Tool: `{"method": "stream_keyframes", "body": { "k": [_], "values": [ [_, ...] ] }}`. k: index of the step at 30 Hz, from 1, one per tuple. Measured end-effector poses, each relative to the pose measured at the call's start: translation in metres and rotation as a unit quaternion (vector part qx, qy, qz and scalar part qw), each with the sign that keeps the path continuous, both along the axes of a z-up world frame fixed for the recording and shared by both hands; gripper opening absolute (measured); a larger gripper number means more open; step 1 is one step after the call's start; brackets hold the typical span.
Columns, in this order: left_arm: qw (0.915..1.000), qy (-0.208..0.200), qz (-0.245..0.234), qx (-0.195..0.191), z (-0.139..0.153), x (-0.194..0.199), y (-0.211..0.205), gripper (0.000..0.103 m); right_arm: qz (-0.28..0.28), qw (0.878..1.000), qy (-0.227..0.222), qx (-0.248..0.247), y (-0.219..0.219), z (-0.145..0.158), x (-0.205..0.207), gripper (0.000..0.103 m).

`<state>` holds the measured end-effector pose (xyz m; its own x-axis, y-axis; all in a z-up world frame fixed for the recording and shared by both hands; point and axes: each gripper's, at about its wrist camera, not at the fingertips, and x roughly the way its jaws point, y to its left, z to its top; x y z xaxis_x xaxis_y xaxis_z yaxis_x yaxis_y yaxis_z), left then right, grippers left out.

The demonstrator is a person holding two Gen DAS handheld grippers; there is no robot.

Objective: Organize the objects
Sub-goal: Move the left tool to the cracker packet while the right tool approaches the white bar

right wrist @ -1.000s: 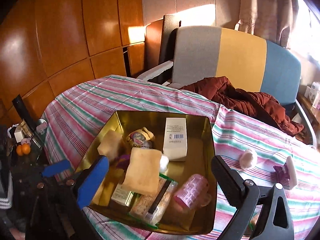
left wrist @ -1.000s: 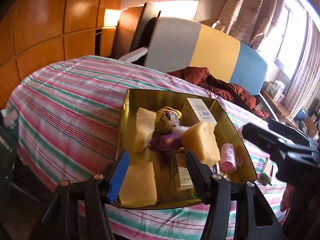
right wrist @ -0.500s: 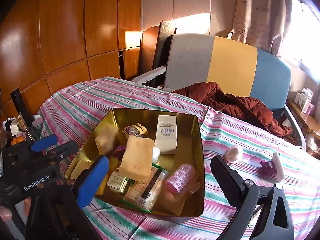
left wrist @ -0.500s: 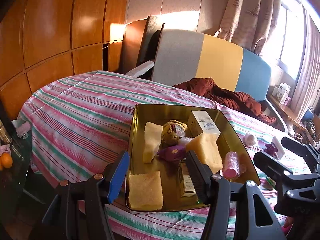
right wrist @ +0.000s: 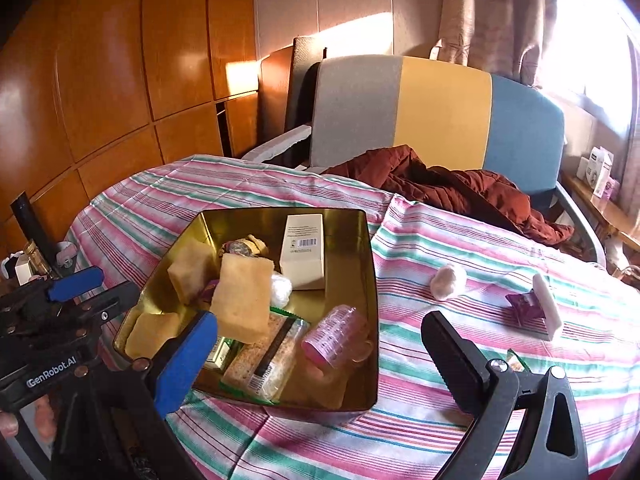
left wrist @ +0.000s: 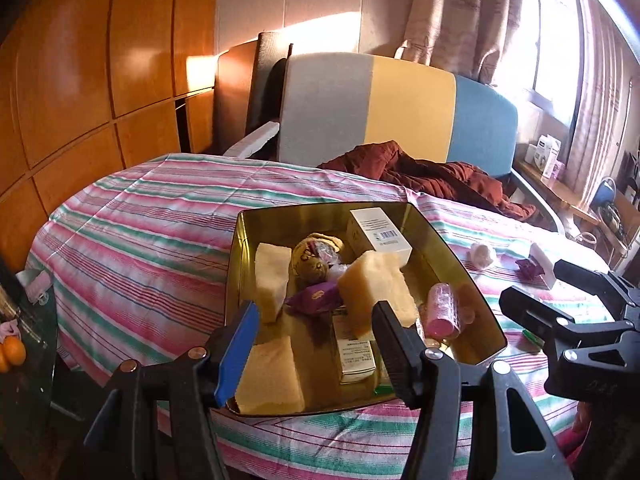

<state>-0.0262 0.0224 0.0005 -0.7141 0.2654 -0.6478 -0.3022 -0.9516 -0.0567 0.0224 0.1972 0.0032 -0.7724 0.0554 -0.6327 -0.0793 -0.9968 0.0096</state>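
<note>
Both hands hang back from the gold tin [right wrist: 370, 280], which sits on the striped tabletop [right wrist: 460, 420] already crowded: yellow sponge blocks [right wrist: 242, 300], a white carton [right wrist: 302, 250], a pink roller [right wrist: 334, 340], a wrapped cracker pack [right wrist: 264, 364] and a purple sweet [left wrist: 316, 296]. I judge the step in hand to be a pause between fetches, with the loose things outside the tin still to be gathered.

The left tool [left wrist: 316, 344] stands at a middling gap with nothing between its pads; the tin lies beyond it toward 12 o'clock. The right tool [right wrist: 320, 348] is spread wide and empty. From its view, the tin fills 10 to 12 o'clock, and the stray pieces lie at 1 to 2 o'clock: a pale wrapped ball [right wrist: 448, 282], a purple wrapper [right wrist: 524, 308] and a white slab [right wrist: 546, 306] leaning against it.

The next move probably falls to the right tool (it is nearer that side): swing toward the ball or the wrapper, drop over it, and close gently, since both look soft and small.

A small green-edged packet [right wrist: 514, 360] is half hidden behind the right tool's dark finger, so what it is I cannot tell. The lower layer of the tin is buried under the sponges, and the sunlit window corner is washed out.
</note>
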Motion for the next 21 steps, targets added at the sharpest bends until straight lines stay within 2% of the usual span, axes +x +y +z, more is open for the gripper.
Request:
{"method": "stream_keyframes", "body": {
  "k": [9, 21],
  "values": [
    [0.9994, 0.012, -0.028, -0.020, 0.005, 0.004, 0.017, 0.060, -0.033, 0.999, -0.002, -0.001, 0.031, -0.001, 0.006, 0.102],
    [0.9963, 0.004, -0.077, -0.038, 0.001, 0.011, 0.048, 0.061, -0.124, 0.992, -0.004, -0.004, 0.123, 0.009, 0.021, 0.102]
  ]
}}
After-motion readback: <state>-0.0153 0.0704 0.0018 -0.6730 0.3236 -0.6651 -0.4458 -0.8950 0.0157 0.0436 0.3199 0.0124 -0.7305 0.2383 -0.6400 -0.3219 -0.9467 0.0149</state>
